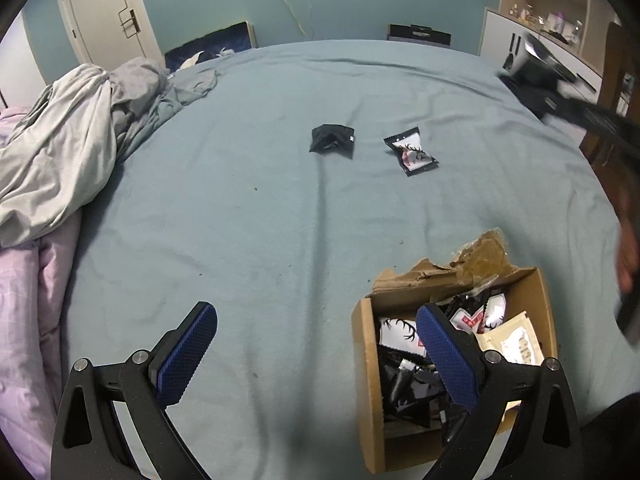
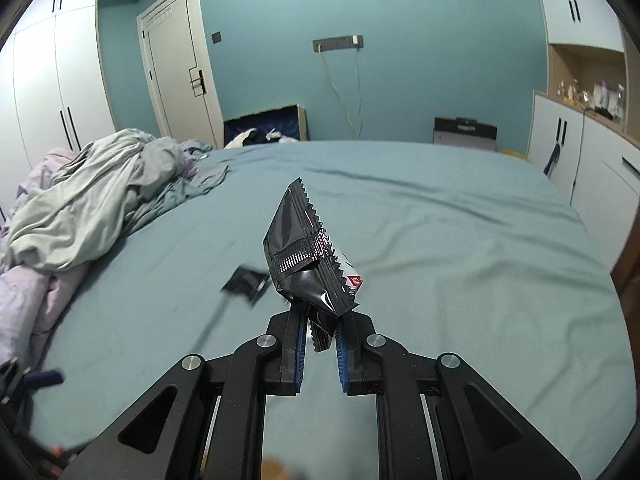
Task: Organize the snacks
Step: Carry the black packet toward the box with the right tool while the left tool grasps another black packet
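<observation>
On snack packet: antler print, unreadable label

Two loose snack packets on bed: black one, antler-print one. One more packet aloft. One cardboard box; contents uncountable.

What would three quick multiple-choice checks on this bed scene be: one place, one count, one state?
1. Where is the open brown cardboard box?
A. on the blue-green bedsheet
B. on the floor
C. on a shelf

2. How many snack packets lie loose on the sheet in the left wrist view?
A. none
B. two
C. five

3. The right gripper is
A. wide open, empty
B. shut on a black foil snack packet
C. shut on a spoon

Answers: 1 A, the box rests on the sheet; 2 B, a plain black packet and an antler-print packet; 3 B, the pads pinch its lower edge.
</observation>
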Demonstrator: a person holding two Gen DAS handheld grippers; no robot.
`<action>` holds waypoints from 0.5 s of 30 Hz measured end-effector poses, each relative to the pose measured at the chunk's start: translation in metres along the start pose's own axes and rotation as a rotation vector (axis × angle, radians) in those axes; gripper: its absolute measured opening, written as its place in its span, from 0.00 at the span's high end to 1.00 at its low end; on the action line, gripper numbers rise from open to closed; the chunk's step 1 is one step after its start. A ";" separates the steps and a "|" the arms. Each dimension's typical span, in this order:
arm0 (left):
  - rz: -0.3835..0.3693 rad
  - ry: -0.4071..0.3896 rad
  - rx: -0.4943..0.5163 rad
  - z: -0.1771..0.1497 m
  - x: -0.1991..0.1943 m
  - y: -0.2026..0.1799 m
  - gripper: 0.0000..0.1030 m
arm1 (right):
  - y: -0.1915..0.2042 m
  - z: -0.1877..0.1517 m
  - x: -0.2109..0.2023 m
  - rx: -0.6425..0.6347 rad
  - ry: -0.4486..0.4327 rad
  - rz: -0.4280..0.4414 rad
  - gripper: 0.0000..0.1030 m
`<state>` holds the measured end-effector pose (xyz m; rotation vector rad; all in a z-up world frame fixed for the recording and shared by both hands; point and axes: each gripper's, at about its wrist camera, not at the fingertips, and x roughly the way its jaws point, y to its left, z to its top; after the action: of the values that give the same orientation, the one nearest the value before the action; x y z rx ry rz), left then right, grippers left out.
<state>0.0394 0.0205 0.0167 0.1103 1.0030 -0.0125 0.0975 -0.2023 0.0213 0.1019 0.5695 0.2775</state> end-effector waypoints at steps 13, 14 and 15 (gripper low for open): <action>0.000 -0.023 0.012 -0.006 -0.012 -0.002 0.01 | -0.006 -0.066 -0.095 0.176 0.092 0.023 0.90; 0.006 -0.020 0.018 -0.004 -0.010 -0.002 0.01 | -0.010 -0.068 -0.096 0.184 0.093 0.016 0.90; 0.009 -0.013 0.025 -0.001 -0.007 -0.003 0.01 | -0.015 -0.069 -0.095 0.186 0.096 0.005 0.90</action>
<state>0.0348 0.0173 0.0219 0.1377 0.9896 -0.0175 -0.0134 -0.2423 0.0105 0.2708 0.6898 0.2343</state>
